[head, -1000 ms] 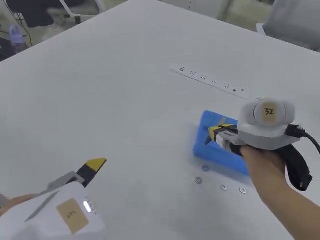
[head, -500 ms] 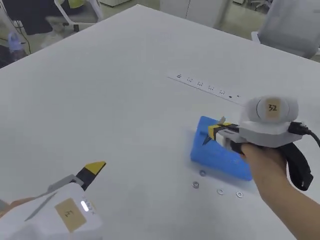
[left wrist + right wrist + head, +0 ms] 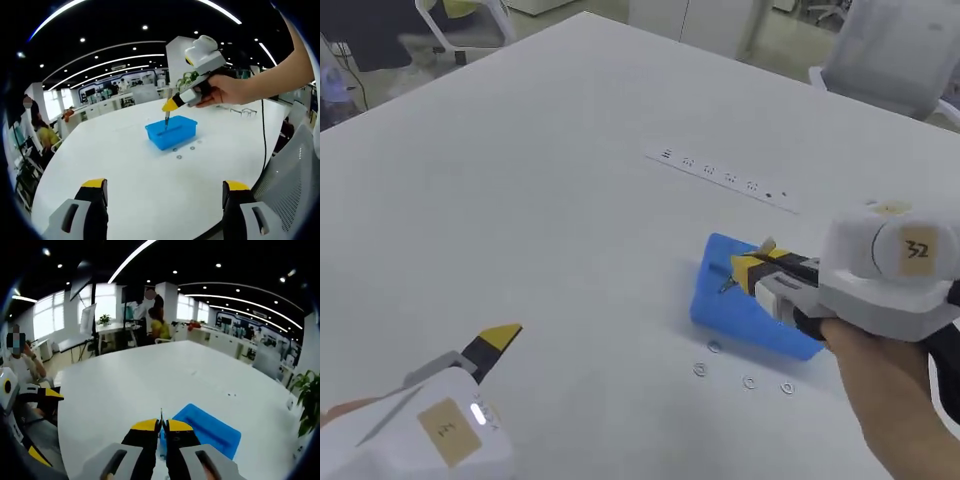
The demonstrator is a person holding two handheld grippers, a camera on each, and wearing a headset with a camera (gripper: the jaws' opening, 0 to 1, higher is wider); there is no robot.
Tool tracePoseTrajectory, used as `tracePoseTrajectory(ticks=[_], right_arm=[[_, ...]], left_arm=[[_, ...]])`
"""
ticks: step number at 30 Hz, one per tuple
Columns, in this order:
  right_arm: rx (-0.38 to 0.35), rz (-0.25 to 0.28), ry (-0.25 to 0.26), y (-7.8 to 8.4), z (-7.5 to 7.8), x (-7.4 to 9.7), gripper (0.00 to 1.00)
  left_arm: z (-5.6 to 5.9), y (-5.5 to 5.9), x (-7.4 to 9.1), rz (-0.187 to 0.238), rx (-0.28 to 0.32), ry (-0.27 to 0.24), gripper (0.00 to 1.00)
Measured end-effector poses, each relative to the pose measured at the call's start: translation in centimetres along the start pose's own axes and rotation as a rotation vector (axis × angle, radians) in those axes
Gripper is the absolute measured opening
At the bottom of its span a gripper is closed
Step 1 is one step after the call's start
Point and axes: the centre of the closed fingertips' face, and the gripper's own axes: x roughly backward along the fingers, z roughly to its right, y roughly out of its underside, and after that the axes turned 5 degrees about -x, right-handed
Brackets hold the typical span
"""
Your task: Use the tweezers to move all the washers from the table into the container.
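Silver-grey washers [image 3: 700,369] lie flat on the white bench [image 3: 520,200]. Four of them form a loose row just beside the near wall of the blue container [image 3: 740,325].

**Handling (judgement).** The washers appear thin, light, rigid and slippery. A washer lying flat offers no raised face to pinch. Take hold across the ring, with one tweezer tip through the hole and one outside the rim, or tip up one edge first. Expect a washer to skate on the smooth bench if pushed sideways. Use light pressure, as a hard squeeze may flick it away.

**Right gripper.** The tweezers [image 3: 166,120] are carried by the right gripper [image 3: 160,426]. Its fingers are brought together and clamped on the body of the tool. The tweezer tips point down over the container, apart from the washers on the bench. Whether the tips carry a washer is too small to tell.

**Left gripper.** The left gripper [image 3: 164,185] is well apart from the work, over the near-left part of the bench. Its fingers [image 3: 93,183] stand wide apart, holding and touching nothing.
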Motion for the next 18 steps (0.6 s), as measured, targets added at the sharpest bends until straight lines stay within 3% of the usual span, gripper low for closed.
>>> tracePoseTrajectory(ticks=[9, 18], right_arm=[[-0.044, -0.058, -0.027, 3.0, -1.3, -0.1, 0.02], [-0.103, -0.096, -0.013, 5.3, -1.0, -0.4, 0.02]], left_arm=[[-0.1, 0.1, 0.0, -0.004, 0.0, -0.002, 0.97], [0.0, 0.2, -0.1, -0.01, -0.004, 0.003, 0.97]])
